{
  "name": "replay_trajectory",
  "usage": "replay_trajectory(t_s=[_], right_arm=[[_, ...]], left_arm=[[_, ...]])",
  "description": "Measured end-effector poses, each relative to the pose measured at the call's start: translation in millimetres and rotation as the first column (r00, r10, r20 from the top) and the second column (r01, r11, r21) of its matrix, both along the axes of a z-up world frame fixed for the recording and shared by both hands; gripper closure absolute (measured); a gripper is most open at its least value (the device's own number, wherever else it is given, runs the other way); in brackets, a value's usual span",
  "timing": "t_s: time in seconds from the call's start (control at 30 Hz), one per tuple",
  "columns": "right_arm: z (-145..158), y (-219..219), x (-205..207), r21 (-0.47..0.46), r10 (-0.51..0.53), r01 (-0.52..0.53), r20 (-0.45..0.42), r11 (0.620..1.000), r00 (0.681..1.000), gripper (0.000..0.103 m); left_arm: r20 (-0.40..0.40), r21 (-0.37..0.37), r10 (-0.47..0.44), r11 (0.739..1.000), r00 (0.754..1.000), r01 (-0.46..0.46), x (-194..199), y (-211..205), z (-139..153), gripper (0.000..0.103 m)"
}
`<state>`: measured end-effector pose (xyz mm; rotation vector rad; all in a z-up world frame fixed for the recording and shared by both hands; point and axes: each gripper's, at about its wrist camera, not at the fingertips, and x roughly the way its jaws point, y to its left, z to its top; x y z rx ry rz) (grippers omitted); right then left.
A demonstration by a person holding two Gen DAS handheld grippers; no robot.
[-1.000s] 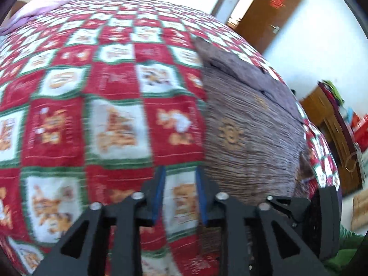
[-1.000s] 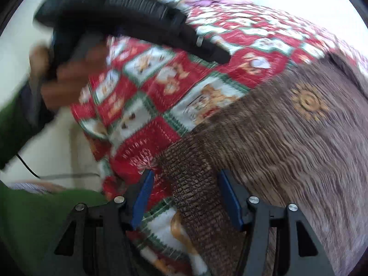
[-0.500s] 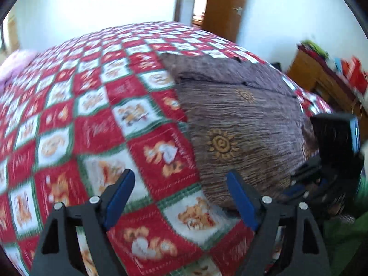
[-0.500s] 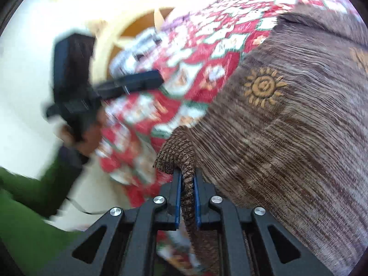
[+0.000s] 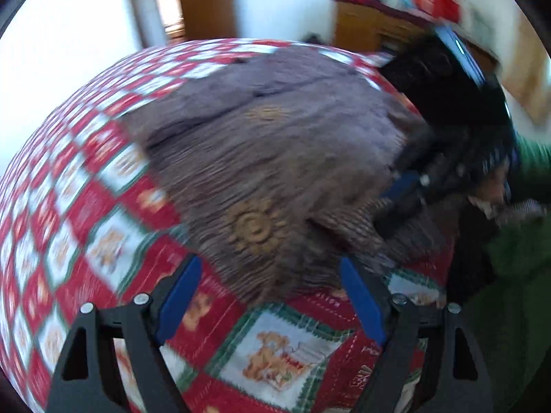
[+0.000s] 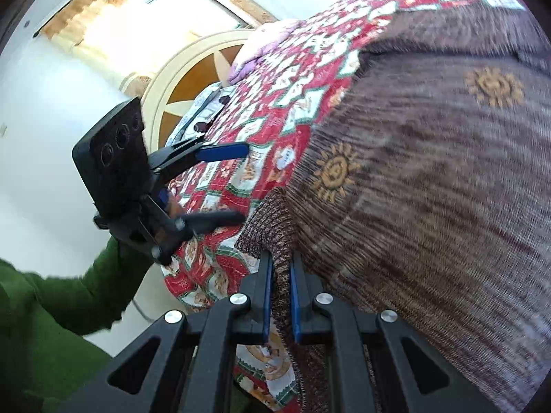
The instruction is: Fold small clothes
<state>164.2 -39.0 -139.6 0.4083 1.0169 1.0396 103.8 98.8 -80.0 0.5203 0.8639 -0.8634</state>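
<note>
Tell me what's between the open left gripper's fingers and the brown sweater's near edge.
In the left wrist view, only red patchwork bedspread lies between the left gripper and the brown sweater; its hem reaches just between the fingertips.

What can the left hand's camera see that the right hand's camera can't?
Only the left view shows the brown door and the wooden cabinet. Only the right view shows the round headboard, the purple pillow and the window. Both show the brown sweater, the red checkered quilt, the open left gripper and the right gripper shut on the sweater's hem.
</note>
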Motion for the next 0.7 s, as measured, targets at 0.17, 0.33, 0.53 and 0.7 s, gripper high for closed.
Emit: replay_trajectory(t_s=[0.17, 0.33, 0.53, 0.7], right_arm=[[18, 0, -2, 0.001, 0.033, -0.033, 0.048, 0.999, 0.998, 0.094], [30, 5, 0, -0.025, 0.09, -0.088, 0.073, 0.996, 0.993, 0.094], [34, 2, 11, -0.067, 0.075, -0.07, 0.083, 0.995, 0.994, 0.094], [30, -35, 27, 0.007, -0.085, 0.085, 0.013, 0.996, 0.996, 0.087]], left_arm=[[0.071, 0.02, -0.233, 0.972, 0.97, 0.233, -7, -20, -2, 0.018], [0.057, 0.065, -0.391, 0.92, 0.919, 0.387, -12, -49, -13, 0.037], [-0.176, -0.128, -0.305, 0.95, 0.936, 0.286, 15, -54, -27, 0.083], [-0.302, -0.256, -0.115, 0.966, 0.946, 0.035, 39, -38, -39, 0.093]])
